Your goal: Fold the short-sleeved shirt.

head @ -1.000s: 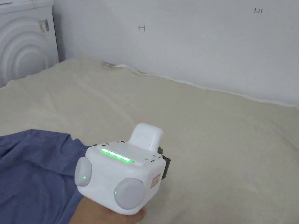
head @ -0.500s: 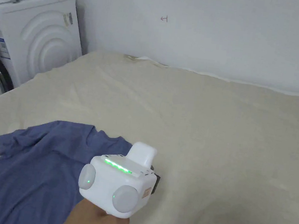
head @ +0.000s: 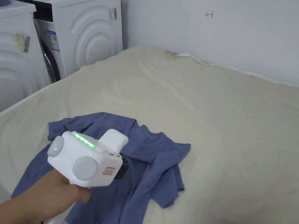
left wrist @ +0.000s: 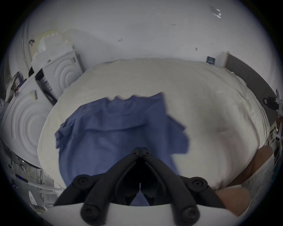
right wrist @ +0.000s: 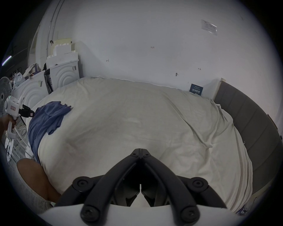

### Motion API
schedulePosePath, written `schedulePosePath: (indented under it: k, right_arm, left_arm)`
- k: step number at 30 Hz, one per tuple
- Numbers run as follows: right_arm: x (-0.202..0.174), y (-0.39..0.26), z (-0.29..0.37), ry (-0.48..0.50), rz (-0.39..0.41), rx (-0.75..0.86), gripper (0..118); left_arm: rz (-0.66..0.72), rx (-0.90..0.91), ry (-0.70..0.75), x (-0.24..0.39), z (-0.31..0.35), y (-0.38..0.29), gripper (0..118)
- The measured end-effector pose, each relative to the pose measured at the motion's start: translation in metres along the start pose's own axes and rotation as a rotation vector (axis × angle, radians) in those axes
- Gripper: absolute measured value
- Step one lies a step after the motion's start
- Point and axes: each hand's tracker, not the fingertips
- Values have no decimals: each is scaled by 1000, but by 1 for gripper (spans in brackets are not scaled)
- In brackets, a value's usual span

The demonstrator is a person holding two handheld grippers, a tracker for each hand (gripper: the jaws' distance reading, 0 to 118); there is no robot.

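Head camera has swung left over the last second: the shirt (head: 128, 169) was cut off at the lower left edge, now it sits whole near the middle of the head view. Mostly camera motion. The shirt's outline does read differently now, with a flap turned over on its right side, so it may have been dragged a bit; can't separate the two for sure.

Left gripper (left wrist: 141, 152) is above the shirt's lower-middle part. In its own view the jaw tips meet with no cloth between them, so it's closed on nothing. Cloth there is motion-blurred, so contact with the fabric is unclear.

Right gripper (right wrist: 140, 151) hangs over bare bed (right wrist: 137, 119) well apart from the shirt, jaws likewise closed and empty.

The shirt lies crumpled at the bed's left edge, next to the washing machines (head: 87, 32), its lower part hanging over the edge. Neckline points to the far wall, one sleeve bunched on the left.

Judgement: folding not started. Shirt needs pulling to the middle of the bed and flattening first; both grippers must open before any grab.

Count:
- shirts: 1
- grippers: 2
- beds: 1
- washing machines: 2
- a fan (right wrist: 4, 90): 1
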Motion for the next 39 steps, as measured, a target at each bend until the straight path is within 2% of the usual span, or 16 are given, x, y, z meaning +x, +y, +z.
schedulePosePath:
  k: [4,7,10,12,15,16,17,18,19,21,23,26,28,39]
  right_arm:
    - [-4,3,-18,14,11,-7,0]
    - [-12,3,-23,28,15,-10,0]
    - [-15,-1,-29,34,23,-21,0]
    - [-19,-1,-28,29,24,-28,0]
    - [-17,-1,-27,16,18,-36,0]
    - [-18,-1,-26,11,18,-38,0]
    - [-17,-1,-25,5,17,-39,0]
    - [-16,-2,-26,-1,17,-40,0]
    - [-15,-3,-27,-7,17,-44,0]
    - [-10,-6,-31,-14,16,-51,0]
    - [-8,-8,-35,-18,16,-60,0]
    - [-13,-8,-38,-13,19,-66,0]
    - [-17,-7,-39,-10,24,-70,0]
    - [-17,-4,-41,-10,29,-69,0]
  left_arm:
    - [50,-91,34,-79,-27,-6,0]
    - [171,-189,-98,-111,-55,3,0]
    - [78,-205,-53,-111,-79,12,0]
    - [126,-242,-123,-113,-94,19,0]
    - [89,-263,-149,-96,-96,28,2]
    - [87,-277,-163,-95,-101,30,19]
    - [89,-295,-170,-97,-110,32,51]
    - [90,-324,-171,-96,-114,32,96]
    - [62,-375,-167,-94,-118,33,114]
    - [64,-361,-170,-97,-119,37,116]
    - [110,-423,-146,-99,-125,41,116]
    - [54,-407,-97,-94,-133,42,116]
    - [89,-469,-31,-93,-143,41,116]
    - [148,-493,-59,-95,-152,35,116]
